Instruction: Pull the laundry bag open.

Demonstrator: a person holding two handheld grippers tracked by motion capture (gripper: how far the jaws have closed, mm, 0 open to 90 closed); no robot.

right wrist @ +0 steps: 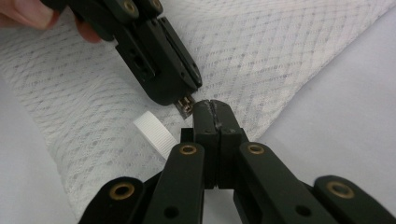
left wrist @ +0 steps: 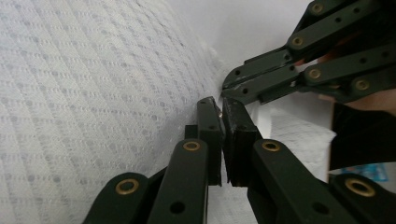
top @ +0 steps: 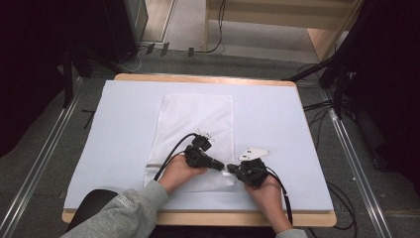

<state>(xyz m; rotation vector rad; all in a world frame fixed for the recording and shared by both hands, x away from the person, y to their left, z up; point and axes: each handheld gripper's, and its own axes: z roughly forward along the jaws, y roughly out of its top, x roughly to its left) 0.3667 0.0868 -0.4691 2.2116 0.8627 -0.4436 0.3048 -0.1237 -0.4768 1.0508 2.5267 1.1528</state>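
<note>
Setting: white table top point(top: 277, 119) with a wooden rim, dark floor and cables around it.
Bag: white mesh bag point(top: 195, 124) lying flat, lengthwise on the table, its near end by the person's hands.
Zipper: runs along the near end; a small metal pull point(right wrist: 186, 104) shows at the near right corner, beside a white ribbed tab point(right wrist: 154, 132).
Left gripper: left gripper point(left wrist: 222, 108), jaws closed, tips on the zipper pull, apparently pinching it, though the contact is small and hard to confirm.
Right gripper: right gripper point(right wrist: 214, 108), jaws fully closed, seemingly nipping the mesh edge just beside the pull.
Handling: likely very light, soft and limp; the mesh would bunch and slide on the smooth table unless pinned.
Hold: best taken at the pull with one gripper and at the fabric edge next to it with the other, to keep the zipper line taut.
Risk: a thin pull may slip from flat pads.
</note>
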